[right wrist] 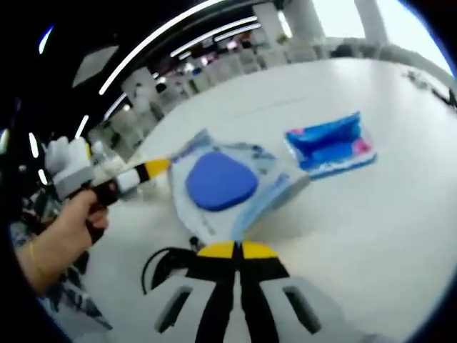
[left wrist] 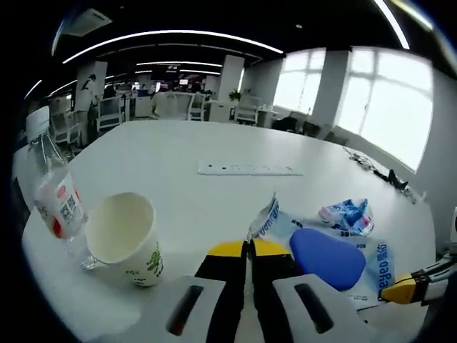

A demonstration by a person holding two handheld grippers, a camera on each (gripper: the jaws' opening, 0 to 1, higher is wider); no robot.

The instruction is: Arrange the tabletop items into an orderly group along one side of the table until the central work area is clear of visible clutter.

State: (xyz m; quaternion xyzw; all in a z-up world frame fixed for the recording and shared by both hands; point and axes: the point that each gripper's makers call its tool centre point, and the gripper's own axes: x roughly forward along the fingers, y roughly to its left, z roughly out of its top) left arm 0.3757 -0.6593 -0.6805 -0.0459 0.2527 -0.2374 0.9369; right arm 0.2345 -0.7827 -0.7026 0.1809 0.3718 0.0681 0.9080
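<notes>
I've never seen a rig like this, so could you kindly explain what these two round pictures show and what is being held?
A person holds a two-jaw gripper in each hand; a fisheye camera rides on each. In the left gripper view, the left gripper has its jaws together on a corner of a clear plastic package with a blue pad inside. In the right gripper view, the right gripper pinches the same package. On the white table stand a paper cup and a water bottle, with a blue wrapper and a power strip.
</notes>
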